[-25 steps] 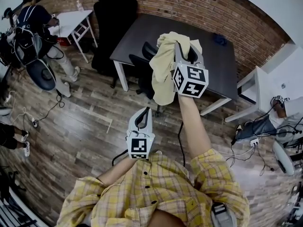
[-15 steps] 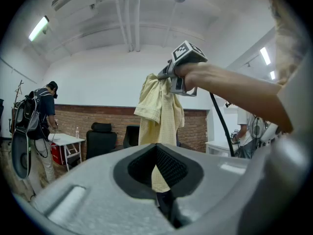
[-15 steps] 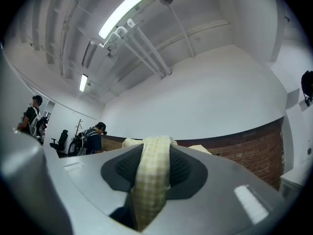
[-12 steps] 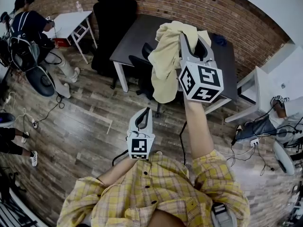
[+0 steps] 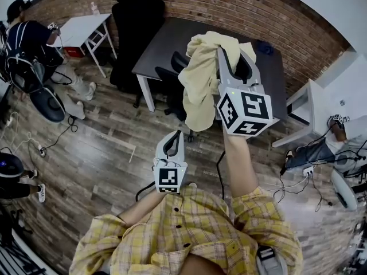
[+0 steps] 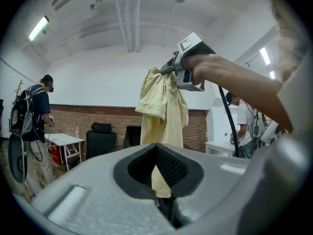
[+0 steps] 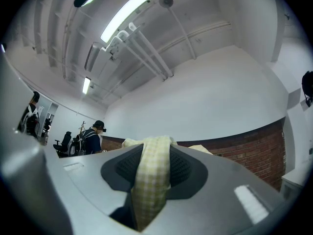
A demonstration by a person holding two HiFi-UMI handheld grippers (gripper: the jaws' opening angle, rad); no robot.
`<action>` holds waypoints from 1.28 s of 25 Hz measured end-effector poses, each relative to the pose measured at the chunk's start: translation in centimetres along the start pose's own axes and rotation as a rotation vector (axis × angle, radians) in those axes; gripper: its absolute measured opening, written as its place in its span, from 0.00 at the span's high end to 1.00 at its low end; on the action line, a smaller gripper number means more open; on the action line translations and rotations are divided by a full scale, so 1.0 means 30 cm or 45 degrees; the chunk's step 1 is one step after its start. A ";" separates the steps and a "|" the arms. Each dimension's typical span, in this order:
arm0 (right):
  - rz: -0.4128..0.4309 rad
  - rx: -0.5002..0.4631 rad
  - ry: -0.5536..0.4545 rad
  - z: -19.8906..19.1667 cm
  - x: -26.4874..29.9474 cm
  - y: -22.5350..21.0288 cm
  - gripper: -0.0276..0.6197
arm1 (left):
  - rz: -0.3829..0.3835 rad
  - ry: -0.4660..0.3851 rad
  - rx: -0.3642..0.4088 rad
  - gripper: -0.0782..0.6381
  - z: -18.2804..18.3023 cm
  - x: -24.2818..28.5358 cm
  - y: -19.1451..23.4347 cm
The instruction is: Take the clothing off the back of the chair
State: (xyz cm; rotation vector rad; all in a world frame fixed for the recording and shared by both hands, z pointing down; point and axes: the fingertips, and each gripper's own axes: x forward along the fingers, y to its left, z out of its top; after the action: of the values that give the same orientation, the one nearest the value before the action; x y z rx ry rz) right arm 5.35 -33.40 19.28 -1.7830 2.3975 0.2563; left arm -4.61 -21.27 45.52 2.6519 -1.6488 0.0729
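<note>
Yellow shirt [image 5: 200,82], pinched by right gripper [image 5: 231,53], hangs apparently clear of chair [image 5: 167,76] at twelve o'clock; left gripper [image 5: 174,136] closed, empty. Next, likely: set-down.

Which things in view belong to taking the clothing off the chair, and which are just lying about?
Job: yellow shirt, right tongs clamped on it, small dark chair.
Lying about: dark desk, white table, bottle, tall black chair.
</note>
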 end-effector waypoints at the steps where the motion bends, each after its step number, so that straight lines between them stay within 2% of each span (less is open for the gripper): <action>1: 0.002 -0.009 0.000 -0.003 -0.012 0.006 0.77 | -0.002 0.000 -0.001 0.89 0.000 0.000 -0.001; 5: 0.019 -0.044 -0.001 -0.007 -0.047 0.033 0.77 | 0.004 -0.001 -0.006 0.89 0.003 0.004 0.004; 14: 0.034 -0.035 0.025 -0.054 -0.151 0.063 0.77 | -0.016 0.007 -0.002 0.89 0.006 -0.005 -0.014; 26: 0.061 0.002 0.060 -0.207 -0.260 0.102 0.77 | -0.037 0.009 -0.006 0.89 -0.001 -0.013 -0.042; 32: 0.052 0.020 0.041 -0.244 -0.310 0.118 0.77 | -0.048 0.010 -0.004 0.89 -0.001 -0.022 -0.060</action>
State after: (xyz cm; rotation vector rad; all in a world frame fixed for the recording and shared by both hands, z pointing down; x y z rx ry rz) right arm 4.53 -25.33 28.59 -1.7463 2.4532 0.2147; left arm -3.29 -19.88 45.53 2.6754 -1.5951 0.0792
